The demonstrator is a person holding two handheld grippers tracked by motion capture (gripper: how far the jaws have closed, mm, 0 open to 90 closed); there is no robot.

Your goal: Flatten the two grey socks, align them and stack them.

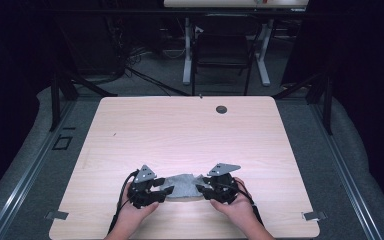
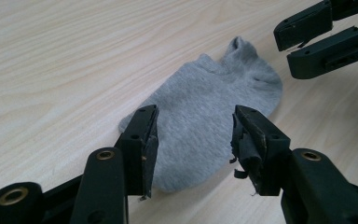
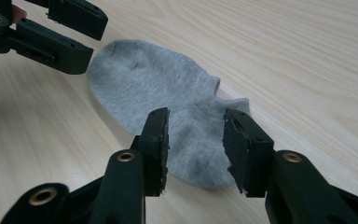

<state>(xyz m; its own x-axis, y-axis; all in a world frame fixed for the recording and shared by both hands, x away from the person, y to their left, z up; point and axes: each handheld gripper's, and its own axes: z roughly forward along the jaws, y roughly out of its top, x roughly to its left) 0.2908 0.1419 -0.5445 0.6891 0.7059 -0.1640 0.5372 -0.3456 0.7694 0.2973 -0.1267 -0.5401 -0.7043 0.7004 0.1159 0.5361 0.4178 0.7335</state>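
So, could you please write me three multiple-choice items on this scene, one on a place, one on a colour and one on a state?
1. Where does the sock lie?
A. near the table's front edge, between the two grippers
B. beside the dark round hole at the far edge
C. on the floor

2. What colour is the sock?
A. red
B. grey
C. white with blue stripes

3. How do the left gripper and right gripper stand?
A. both clamped on the sock
B. one shut, one open
C. both open, the sock lying loose on the table

Answers: 1 A, the high view shows it between the hands; 2 B, plain grey in both gripper views; 3 C, each gripper's pads stand apart, clear of the cloth.
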